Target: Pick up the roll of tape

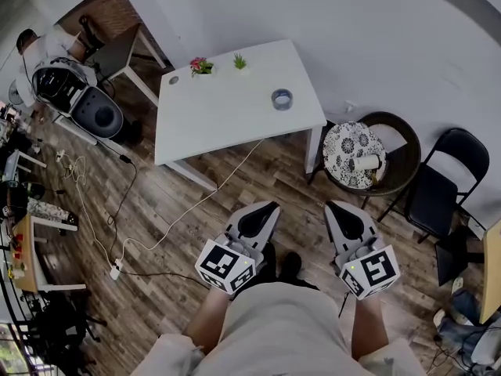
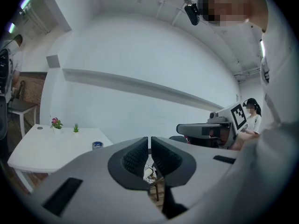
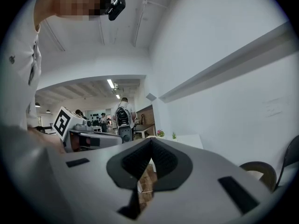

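- The room has a wood-plank floor (image 1: 235,182) and a plain white wall (image 1: 360,37). 1 white rectangular table (image 1: 227,124) stands against that wall, ahead of both grippers.
- 1 white cable (image 1: 200,206) runs across the floor from under the table toward the left gripper's side.
- The left gripper (image 1: 271,207) and the right gripper (image 1: 332,206) are held side by side in front of the person, aimed toward the table and well short of its near edge.
- The left gripper's jaws are clenched together with nothing between them; so are the right gripper's.
- 1 roll of tape (image 1: 282,99) lies on the tabletop, far ahead of the gap between the 2 grippers and toward the table's right-hand end. From the left gripper's own view it sits just left of the jaws' line.
- The roll lies flat with its hole facing up, so its axis stands upright. As a ring it has no long side.
- 2 small potted plants stand at the table's far edge, left of the tape: 1 pink flower (image 1: 201,66) and 1 green plant (image 1: 239,61).
- To the right gripper's side stand 1 round patterned side table (image 1: 344,143) and 1 black folding chair (image 1: 442,182).
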Demonstrator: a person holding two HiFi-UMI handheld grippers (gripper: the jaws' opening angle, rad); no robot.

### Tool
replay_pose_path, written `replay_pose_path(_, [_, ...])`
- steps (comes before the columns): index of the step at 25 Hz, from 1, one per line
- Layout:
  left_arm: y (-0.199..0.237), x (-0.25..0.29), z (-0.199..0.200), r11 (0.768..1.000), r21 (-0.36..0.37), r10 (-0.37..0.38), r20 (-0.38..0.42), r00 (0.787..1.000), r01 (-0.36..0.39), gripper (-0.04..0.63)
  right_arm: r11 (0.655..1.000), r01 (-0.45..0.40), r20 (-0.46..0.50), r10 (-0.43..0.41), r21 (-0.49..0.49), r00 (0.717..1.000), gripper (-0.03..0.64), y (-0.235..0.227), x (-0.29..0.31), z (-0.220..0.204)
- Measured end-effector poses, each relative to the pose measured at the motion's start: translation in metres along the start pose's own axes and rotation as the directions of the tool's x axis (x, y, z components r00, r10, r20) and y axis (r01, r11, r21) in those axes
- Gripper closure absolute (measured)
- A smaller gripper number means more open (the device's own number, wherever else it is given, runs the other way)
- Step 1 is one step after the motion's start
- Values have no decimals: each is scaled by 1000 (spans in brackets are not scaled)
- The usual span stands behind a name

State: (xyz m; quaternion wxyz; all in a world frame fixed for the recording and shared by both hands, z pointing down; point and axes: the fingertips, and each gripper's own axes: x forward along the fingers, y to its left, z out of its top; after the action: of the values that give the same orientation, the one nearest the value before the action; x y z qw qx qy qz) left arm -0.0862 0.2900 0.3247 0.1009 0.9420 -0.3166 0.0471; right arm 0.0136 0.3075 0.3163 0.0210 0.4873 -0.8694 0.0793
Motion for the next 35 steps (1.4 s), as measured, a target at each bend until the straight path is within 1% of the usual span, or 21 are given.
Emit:
replay_pose_path(10, [25, 15, -4, 1000, -14, -13, -10, 1000, 13, 561, 1000, 5, -18, -5, 12, 1000, 611, -11, 26, -4])
replay_pose_path(17, [60, 41, 9, 1000, -23, -21, 4, 1000, 21, 561, 1000, 7, -32, -7, -5, 999, 611, -31, 62, 9])
replay_pose_path(27, [119, 93, 34, 999, -30, -39, 23, 999, 39, 561, 999, 21, -43, -22, -29, 999, 611, -71, 124, 34])
replay_pose_path(35, [162, 119, 41, 997, -33, -67, 6, 998, 67, 561, 999, 33, -46, -35, -36, 998, 598, -87, 169, 45])
